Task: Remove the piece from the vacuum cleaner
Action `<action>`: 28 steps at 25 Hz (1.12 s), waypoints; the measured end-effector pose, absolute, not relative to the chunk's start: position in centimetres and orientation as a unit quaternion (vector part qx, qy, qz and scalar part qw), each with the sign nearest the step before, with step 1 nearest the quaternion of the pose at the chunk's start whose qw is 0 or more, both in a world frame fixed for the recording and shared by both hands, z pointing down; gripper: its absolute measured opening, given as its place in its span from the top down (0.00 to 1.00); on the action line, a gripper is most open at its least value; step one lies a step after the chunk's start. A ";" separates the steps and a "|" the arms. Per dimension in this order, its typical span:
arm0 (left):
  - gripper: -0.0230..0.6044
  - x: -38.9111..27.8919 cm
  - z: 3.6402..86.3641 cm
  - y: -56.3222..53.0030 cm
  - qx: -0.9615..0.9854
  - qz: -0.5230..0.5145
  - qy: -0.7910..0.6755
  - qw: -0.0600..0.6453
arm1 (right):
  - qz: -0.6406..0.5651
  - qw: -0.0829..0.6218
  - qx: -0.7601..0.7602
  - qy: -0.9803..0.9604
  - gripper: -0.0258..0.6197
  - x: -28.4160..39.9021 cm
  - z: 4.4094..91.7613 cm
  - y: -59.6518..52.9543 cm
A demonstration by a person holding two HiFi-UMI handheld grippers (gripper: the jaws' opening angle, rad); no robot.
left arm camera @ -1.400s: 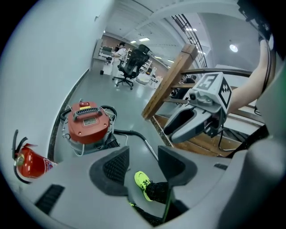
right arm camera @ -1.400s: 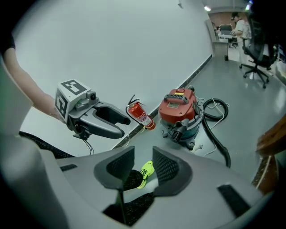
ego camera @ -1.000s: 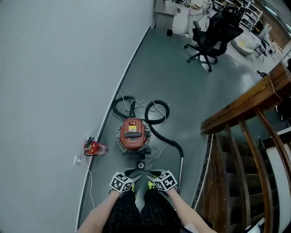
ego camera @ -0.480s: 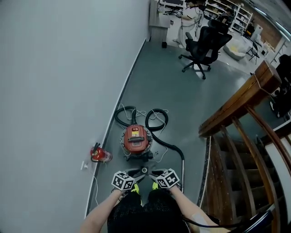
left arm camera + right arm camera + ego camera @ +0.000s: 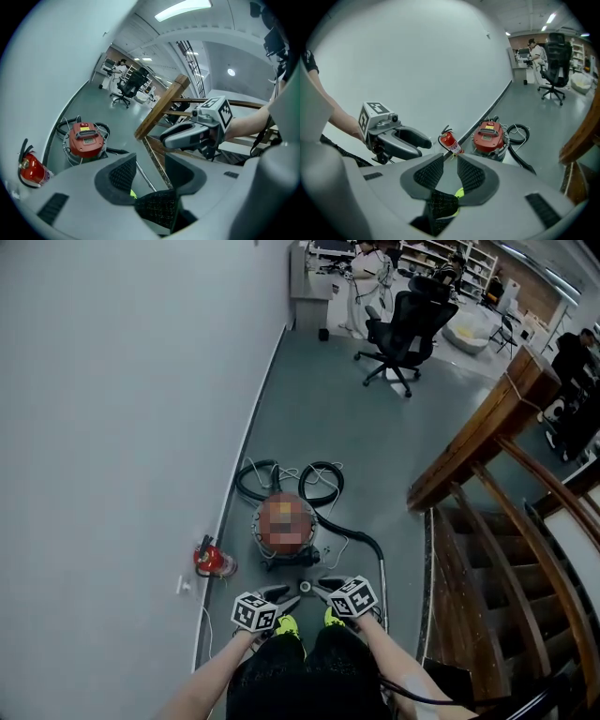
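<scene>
Jaws, left gripper: spread, pads well apart, nothing between them. Through the gap only floor and the person's dark trouser leg.

Jaws, right gripper: closing, gap narrower than the left's, nothing between the pads. A yellow-green shoe shows below the gap.

Both grippers held side by side in front of the person's legs, tips angled toward each other, off the floor.

Vacuum cleaner: red-topped canister, upright on the grey floor, close to the wall. It lies ahead of and below both pairs of jaws, apart from them, nothing touching it. From the head view it sits a little left of centre, so the left gripper is slightly nearer the canister.

Black hose loops behind the canister, then sweeps round its right side into a metal tube. The tube's long axis runs toward the person, ending just beside the right gripper, which makes that hand the nearer one to it. Which part is the piece to come off I cannot tell; judged likeliest the hose or tube end.

Task not begun: no contact yet. Next move calls for a reach down and forward.

Fire extinguisher lies left of the canister against the wall. Wooden stair rail to the right.
</scene>
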State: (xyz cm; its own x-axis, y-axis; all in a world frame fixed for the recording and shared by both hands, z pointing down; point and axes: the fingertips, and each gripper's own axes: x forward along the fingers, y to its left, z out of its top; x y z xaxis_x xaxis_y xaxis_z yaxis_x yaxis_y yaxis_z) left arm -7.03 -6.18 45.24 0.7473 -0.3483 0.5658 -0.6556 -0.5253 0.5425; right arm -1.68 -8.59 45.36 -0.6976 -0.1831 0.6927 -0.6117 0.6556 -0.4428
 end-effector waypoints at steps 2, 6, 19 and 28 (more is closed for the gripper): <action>0.65 -7.1 45.5 -5.5 0.852 0.196 -0.294 0.387 | 0.342 0.307 0.238 -0.856 0.80 -1.8 45.2 -8.0; 0.66 -6.6 45.2 -3.4 0.854 0.193 -0.289 0.387 | 0.344 0.301 0.237 -0.857 0.80 -2.1 45.0 -5.5; 0.95 -3.4 42.2 3.9 0.860 0.131 -0.303 0.389 | 0.309 0.265 0.226 -0.885 0.88 -0.1 42.5 1.1; 0.95 0.2 40.0 8.1 0.869 0.098 -0.343 0.342 | 0.278 0.235 0.211 -0.907 0.89 1.8 40.4 6.7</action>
State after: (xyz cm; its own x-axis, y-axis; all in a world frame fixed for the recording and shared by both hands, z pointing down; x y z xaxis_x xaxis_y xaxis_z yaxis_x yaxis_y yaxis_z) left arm 0.24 8.12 40.03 0.7459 -0.5291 0.4045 -0.6629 -0.5305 0.5284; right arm 1.84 6.69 40.37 -0.8000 -0.2521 0.5444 -0.5139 0.7563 -0.4049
